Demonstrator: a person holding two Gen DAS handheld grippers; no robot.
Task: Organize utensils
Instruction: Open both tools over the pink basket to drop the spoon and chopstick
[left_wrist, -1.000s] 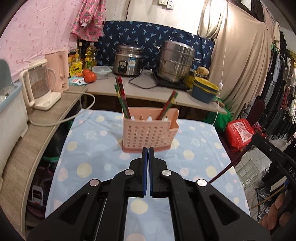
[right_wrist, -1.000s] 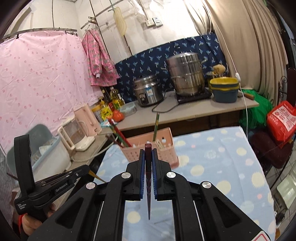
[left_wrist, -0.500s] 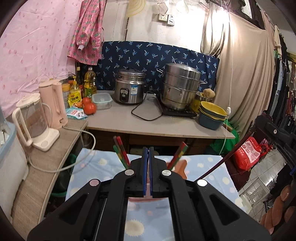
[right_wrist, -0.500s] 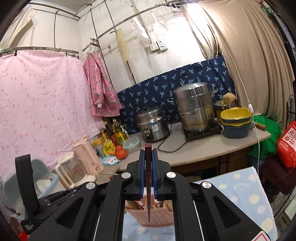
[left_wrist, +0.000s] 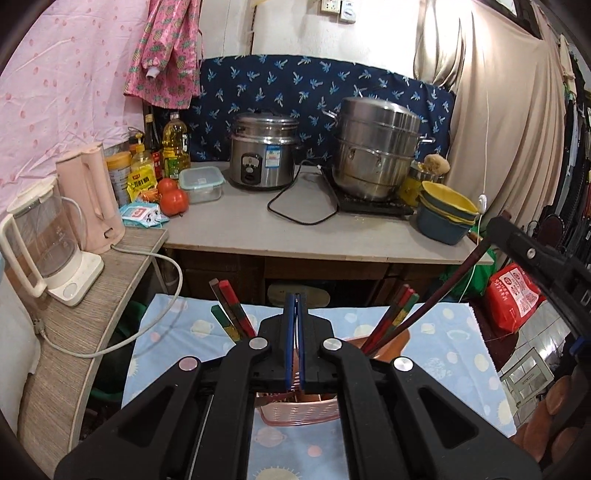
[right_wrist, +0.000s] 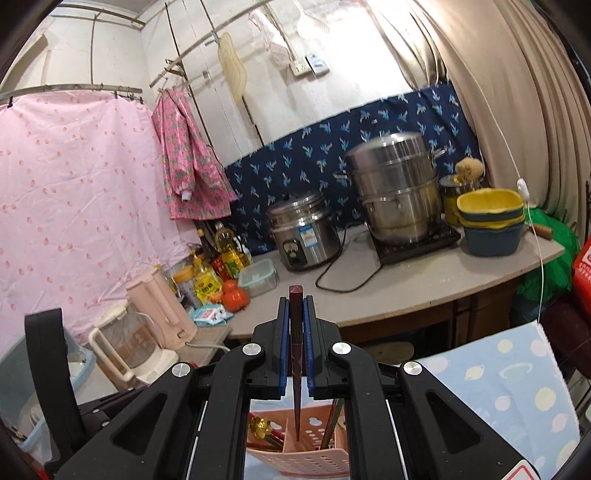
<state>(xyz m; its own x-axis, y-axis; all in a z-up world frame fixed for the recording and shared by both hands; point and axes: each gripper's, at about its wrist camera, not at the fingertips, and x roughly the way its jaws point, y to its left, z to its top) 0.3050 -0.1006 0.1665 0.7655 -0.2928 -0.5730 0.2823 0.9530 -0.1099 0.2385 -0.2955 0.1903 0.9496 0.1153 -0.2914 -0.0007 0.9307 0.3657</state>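
Holding a dark reddish-brown chopstick (right_wrist: 296, 354) clamped upright between its blue pads, the right hand-held gripper (right_wrist: 295, 332) hangs above the pink perforated plastic utensil holder (right_wrist: 303, 454), the stick's thin end pointing down toward a middle compartment. To do this well, I would bring the tip inside the divider walls before loosening the pads, keeping the stick near vertical so it clears the red and green chopsticks (left_wrist: 391, 321) already leaning there. The left hand-held gripper (left_wrist: 294, 343), pressed together on nothing, sits over the holder on the blue dotted cloth of the desk (left_wrist: 458, 354); it should stay clear of the drop.
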